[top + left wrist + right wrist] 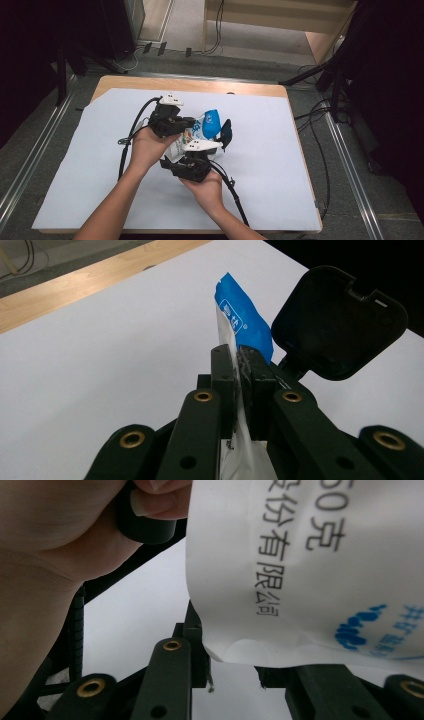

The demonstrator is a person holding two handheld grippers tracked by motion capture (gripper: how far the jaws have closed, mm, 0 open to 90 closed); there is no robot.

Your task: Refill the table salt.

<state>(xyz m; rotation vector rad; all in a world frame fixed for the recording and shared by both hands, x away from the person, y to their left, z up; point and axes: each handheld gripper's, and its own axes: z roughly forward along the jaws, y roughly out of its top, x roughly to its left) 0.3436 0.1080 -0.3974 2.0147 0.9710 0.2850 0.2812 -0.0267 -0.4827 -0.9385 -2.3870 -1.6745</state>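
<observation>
A white pouch with a blue top and printed characters [207, 125] is held up over the white sheet between both hands. My left gripper [191, 123] comes in from the left and is shut on it; in the left gripper view its jaws [241, 371] pinch the thin white film below the blue end [243, 315]. My right gripper [196, 151] points up at the pouch from below. In the right gripper view the pouch's lower edge [260, 652] hangs over the gap between its jaws [232, 667], which stand apart.
A white sheet [280, 165] covers the wooden table [200, 85]. A black rounded flap [340, 322] stands just right of the pouch [226, 134]. The left hand [50, 555] is close to the right gripper. Cables trail from both grippers. Dark stands and floor cables ring the table.
</observation>
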